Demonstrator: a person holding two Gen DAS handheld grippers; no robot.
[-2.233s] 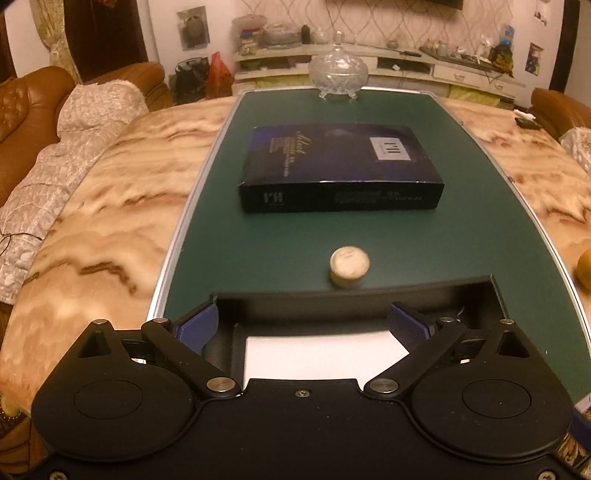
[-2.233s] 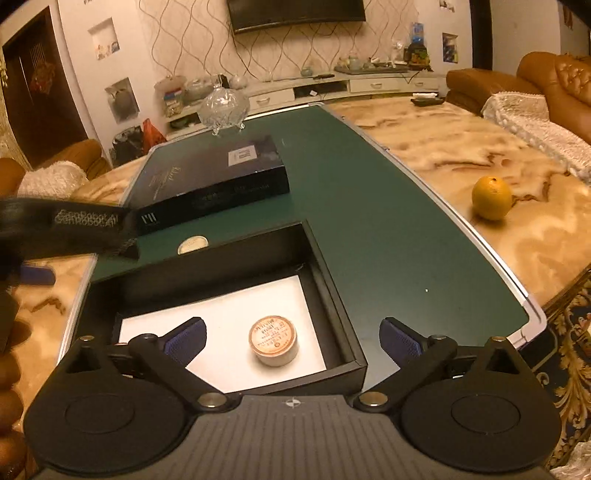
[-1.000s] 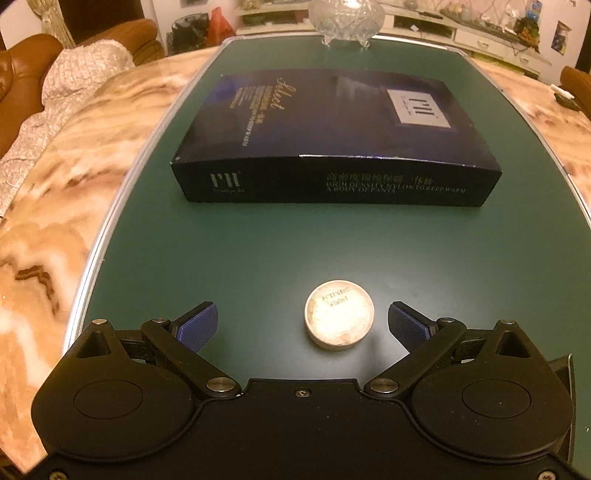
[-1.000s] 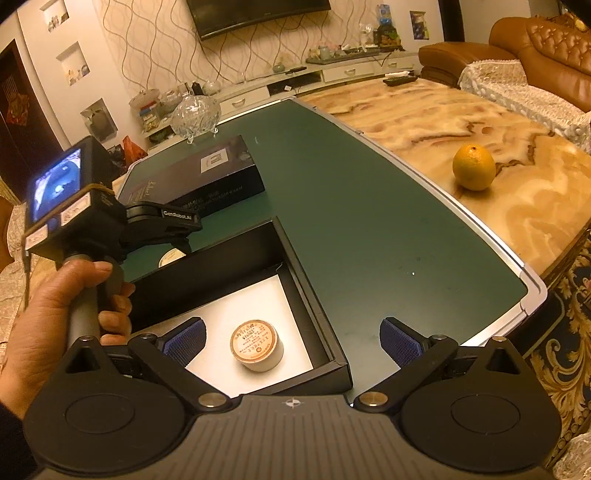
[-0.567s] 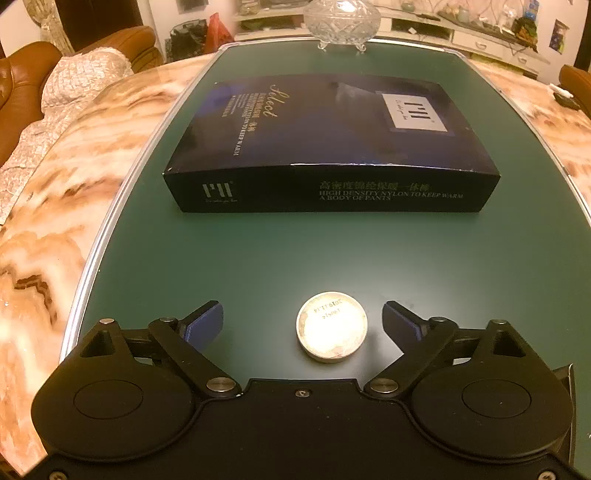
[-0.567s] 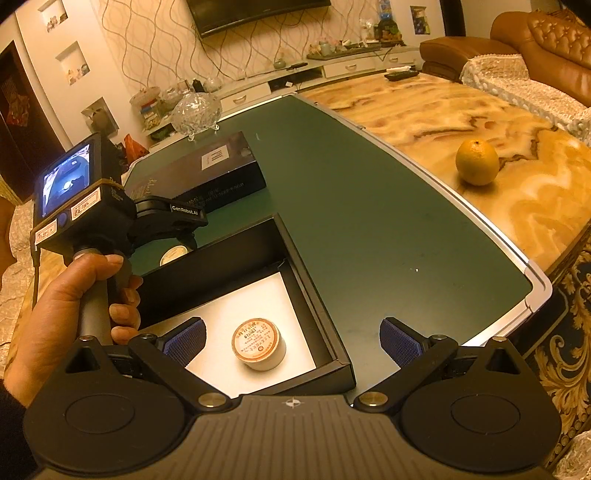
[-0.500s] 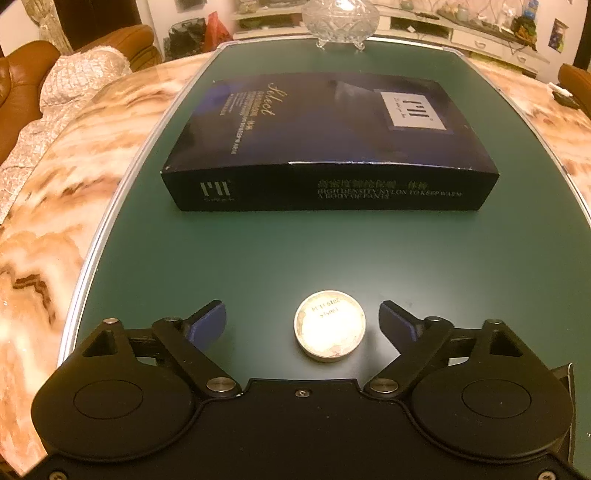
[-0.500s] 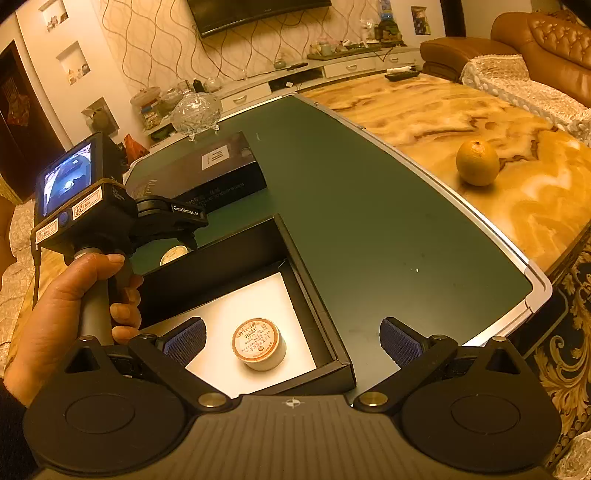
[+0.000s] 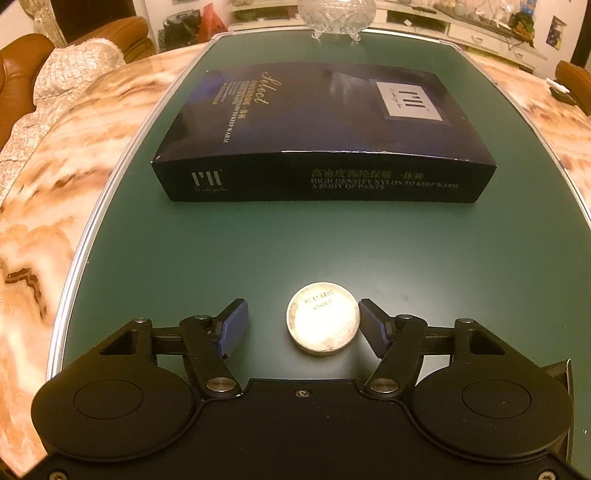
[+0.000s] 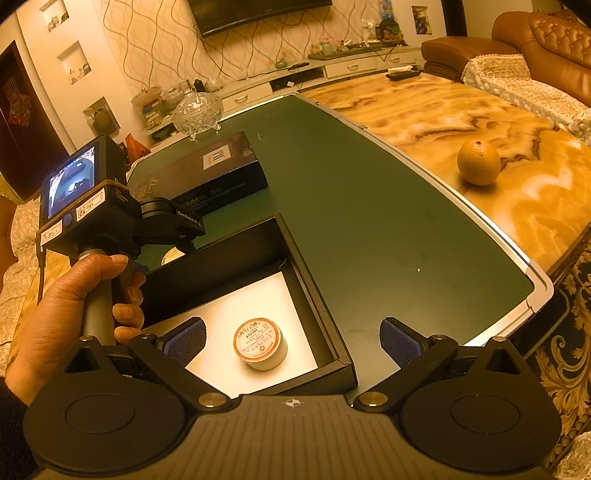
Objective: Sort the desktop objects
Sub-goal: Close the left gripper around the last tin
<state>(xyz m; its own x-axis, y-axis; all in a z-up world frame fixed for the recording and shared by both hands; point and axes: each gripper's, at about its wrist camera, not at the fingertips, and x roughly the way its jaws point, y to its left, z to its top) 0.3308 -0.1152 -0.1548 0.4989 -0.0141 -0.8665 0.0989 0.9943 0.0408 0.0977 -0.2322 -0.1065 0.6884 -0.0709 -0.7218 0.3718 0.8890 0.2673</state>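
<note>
A small round tin (image 9: 322, 318) lies flat on the green table mat (image 9: 258, 243). My left gripper (image 9: 301, 326) is low over the mat with the tin between its jaws. The right pad touches the tin's side; the left pad (image 9: 232, 326) stands apart from it. In the right wrist view the same tin (image 10: 173, 255) peeks out under the left gripper's body. My right gripper (image 10: 291, 341) is open and empty above a black open box (image 10: 317, 325), which holds a second round tin (image 10: 260, 343) on its white floor.
A dark flat carton (image 9: 321, 136) lies across the mat beyond the tin, also seen in the right wrist view (image 10: 207, 173). A glass bowl (image 9: 336, 14) stands at the far end. An orange (image 10: 479, 161) sits on the marble table top to the right.
My left gripper moved forward over the box edge and down to the loose tin. Its jaws have narrowed in the last half second until the right pad meets the tin. The right gripper has hardly moved.
</note>
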